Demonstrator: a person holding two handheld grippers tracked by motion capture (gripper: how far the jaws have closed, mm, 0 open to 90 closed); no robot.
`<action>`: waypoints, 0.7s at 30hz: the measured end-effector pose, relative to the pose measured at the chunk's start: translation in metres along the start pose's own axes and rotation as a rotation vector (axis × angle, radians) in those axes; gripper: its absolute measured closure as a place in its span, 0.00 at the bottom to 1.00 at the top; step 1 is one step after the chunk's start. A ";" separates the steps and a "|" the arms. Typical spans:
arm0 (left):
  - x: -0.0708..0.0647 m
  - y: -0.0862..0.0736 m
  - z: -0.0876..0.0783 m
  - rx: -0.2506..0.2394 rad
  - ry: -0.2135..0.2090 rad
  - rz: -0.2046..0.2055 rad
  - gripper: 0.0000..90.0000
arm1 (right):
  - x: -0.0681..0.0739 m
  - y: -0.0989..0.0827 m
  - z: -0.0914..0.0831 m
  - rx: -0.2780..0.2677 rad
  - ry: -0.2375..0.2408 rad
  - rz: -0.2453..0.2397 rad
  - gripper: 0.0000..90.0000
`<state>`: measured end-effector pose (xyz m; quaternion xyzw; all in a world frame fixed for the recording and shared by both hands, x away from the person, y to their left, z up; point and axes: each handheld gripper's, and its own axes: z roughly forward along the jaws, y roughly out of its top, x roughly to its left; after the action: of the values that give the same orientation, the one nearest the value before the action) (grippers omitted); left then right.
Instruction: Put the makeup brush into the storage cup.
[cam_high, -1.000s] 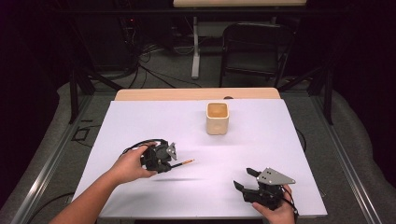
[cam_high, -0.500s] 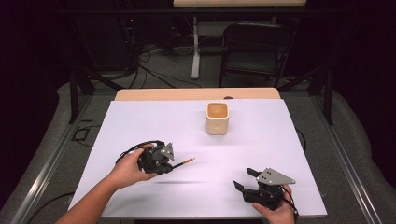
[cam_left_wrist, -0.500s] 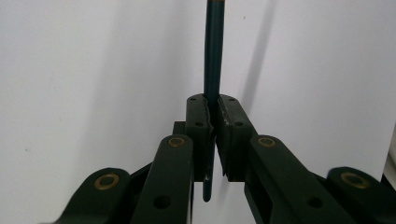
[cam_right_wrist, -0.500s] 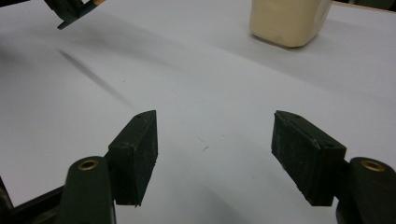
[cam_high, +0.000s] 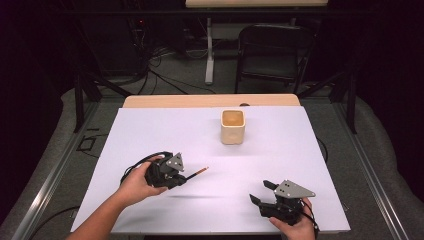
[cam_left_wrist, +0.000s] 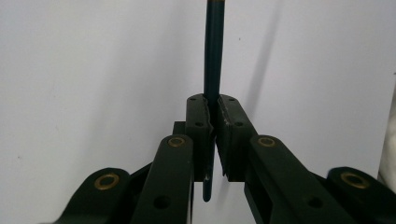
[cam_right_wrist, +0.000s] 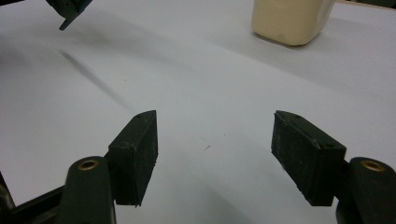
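My left gripper (cam_high: 181, 176) hovers over the white table's left front, shut on a thin pencil (cam_high: 198, 173) that sticks out to the right; its shadow lies on the sheet below. In the left gripper view the jaws (cam_left_wrist: 212, 109) pinch the dark pencil (cam_left_wrist: 213, 51), which runs straight ahead and also pokes out behind the pads. My right gripper (cam_high: 260, 191) rests near the front right edge, open, with nothing between its fingers. In the right gripper view its jaws (cam_right_wrist: 215, 140) stand wide apart over bare table.
A cream square cup (cam_high: 233, 126) stands upright at the middle back of the white sheet (cam_high: 280, 160); it shows at the top of the right gripper view as the cup (cam_right_wrist: 289, 21). Beyond the table stand a dark chair (cam_high: 272, 55) and floor cables.
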<state>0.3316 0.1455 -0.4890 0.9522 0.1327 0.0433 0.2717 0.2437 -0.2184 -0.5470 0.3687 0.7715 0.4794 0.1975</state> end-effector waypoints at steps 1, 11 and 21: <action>0.000 0.000 0.000 0.000 0.000 0.000 0.93 | 0.000 0.000 0.000 0.000 0.000 0.000 0.36; -0.008 -0.007 -0.001 -0.156 -0.006 -0.037 0.93 | 0.003 0.001 0.002 0.012 0.011 -0.001 0.38; -0.015 -0.013 0.003 -0.234 -0.023 -0.062 0.93 | 0.004 0.002 0.002 0.019 0.024 0.002 0.40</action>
<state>0.3148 0.1506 -0.4986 0.9099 0.1529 0.0390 0.3837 0.2429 -0.2140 -0.5463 0.3657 0.7781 0.4765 0.1840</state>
